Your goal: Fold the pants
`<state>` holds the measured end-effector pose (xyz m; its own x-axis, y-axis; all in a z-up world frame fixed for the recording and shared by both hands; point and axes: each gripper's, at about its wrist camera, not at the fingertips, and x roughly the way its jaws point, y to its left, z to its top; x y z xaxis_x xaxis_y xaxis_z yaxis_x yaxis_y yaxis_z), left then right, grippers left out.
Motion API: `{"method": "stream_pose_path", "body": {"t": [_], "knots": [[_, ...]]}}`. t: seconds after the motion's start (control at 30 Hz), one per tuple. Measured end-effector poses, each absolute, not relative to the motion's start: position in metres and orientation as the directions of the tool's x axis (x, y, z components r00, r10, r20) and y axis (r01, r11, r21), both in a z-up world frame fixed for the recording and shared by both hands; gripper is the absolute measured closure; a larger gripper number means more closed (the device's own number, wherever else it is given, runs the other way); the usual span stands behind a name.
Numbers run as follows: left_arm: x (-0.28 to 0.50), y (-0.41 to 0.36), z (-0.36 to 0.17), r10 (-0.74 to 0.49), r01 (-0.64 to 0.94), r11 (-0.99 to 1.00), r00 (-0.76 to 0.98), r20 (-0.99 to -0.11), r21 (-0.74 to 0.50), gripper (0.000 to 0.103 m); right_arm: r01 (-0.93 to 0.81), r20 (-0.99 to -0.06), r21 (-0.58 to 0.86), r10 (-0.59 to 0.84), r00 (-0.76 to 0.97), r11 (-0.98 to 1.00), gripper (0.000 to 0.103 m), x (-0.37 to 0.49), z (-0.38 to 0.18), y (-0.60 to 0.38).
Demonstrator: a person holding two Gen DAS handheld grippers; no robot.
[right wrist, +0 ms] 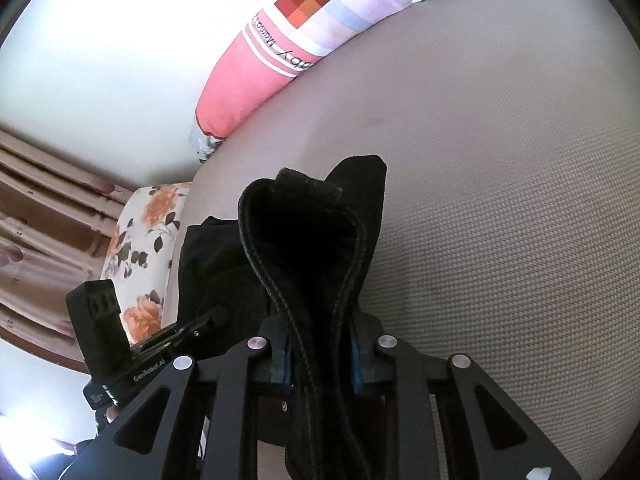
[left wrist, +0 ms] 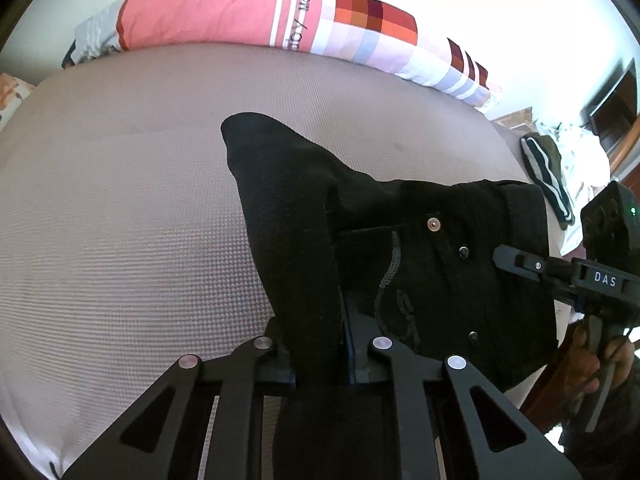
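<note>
The black pants (left wrist: 420,264) lie bunched on the grey textured mattress (left wrist: 120,220), and both tongs have hold of them. The left gripper (left wrist: 320,344) is almost closed on a thick fold of the black cloth, which passes between its 2 fingers. The right gripper (right wrist: 322,354) is also nearly closed, and it pinches a doubled edge with heavy seams that rises in a loop in front of it.

Only the left wrist view shows the flat side of the pants: a pocket with grey stitching, 1 silver rivet and 2 dark ones. It also shows the right gripper from the side, entering at the right edge with a hand (left wrist: 592,364) on its handle, and a dark striped garment (left wrist: 548,176) beyond the pants.

Only the right wrist view shows a flowered cushion (right wrist: 140,248) and curtains (right wrist: 44,216) at the left.

A pink and checked pillow (left wrist: 248,16) lies along the far edge of the mattress in both views.
</note>
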<state>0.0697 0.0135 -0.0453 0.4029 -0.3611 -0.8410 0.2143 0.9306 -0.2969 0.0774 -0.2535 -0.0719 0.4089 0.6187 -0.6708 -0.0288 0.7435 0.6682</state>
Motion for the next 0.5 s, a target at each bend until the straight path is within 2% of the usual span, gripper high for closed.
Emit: {"method": "stream_pose_path", "body": {"t": [0.5], "knots": [[0.096,0.045,-0.022,-0.332,0.179,0.943,0.470,-0.818,-0.280,0.087,-0.079,-0.642,0.686,0.653,0.402,0.723,0.083,0.114,-0.055,-0.223]]}}
